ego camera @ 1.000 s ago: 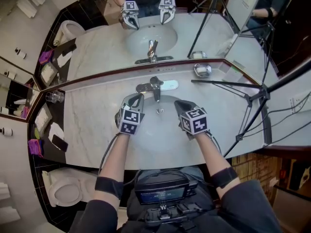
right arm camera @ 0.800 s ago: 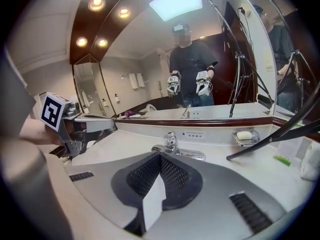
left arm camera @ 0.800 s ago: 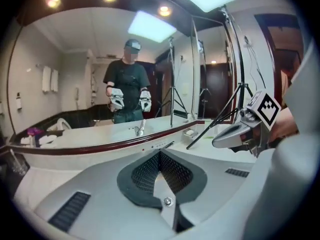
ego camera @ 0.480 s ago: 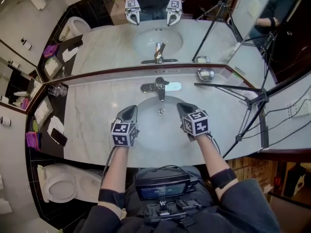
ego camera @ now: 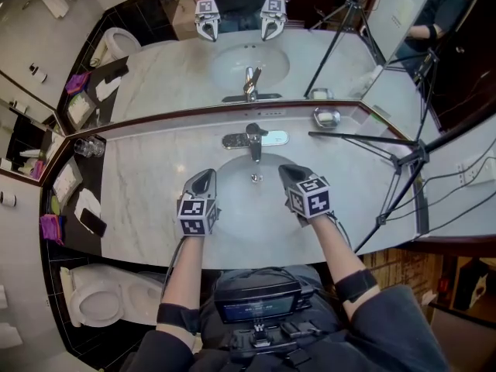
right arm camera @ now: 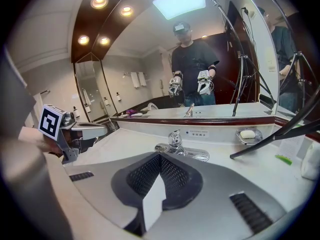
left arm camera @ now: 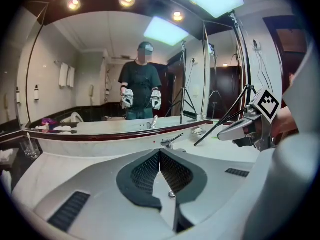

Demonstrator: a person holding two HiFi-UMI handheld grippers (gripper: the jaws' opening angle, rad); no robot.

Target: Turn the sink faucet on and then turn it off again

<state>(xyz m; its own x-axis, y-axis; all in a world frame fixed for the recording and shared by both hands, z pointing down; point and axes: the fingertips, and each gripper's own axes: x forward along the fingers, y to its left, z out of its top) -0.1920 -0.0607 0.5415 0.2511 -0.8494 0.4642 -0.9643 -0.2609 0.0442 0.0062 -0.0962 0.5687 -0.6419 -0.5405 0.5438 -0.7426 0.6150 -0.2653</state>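
Observation:
The chrome faucet (ego camera: 252, 139) with its single lever stands at the back of the white sink basin (ego camera: 232, 208). No stream of water shows under it. My left gripper (ego camera: 204, 177) hovers over the basin's near left side, shut and empty, a short way from the faucet. Over the near right side my right gripper (ego camera: 287, 171) is also shut with nothing in it. In the left gripper view the closed left gripper (left arm camera: 160, 155) points at the faucet (left arm camera: 171, 140). The right gripper view shows the closed right gripper (right arm camera: 160, 160) below the faucet (right arm camera: 175, 142).
A marble counter (ego camera: 147, 184) runs under a wide mirror (ego camera: 232, 60). A soap dish (ego camera: 326, 117) sits at the back right, and black tripod legs (ego camera: 387, 149) cross the counter's right end. Glasses (ego camera: 89, 147) and a phone (ego camera: 93, 222) lie at the left, with a toilet (ego camera: 101, 301) below them.
My left gripper has drawn back from beside the faucet toward the basin's near left side and rolled a little. The right gripper has stayed in place.

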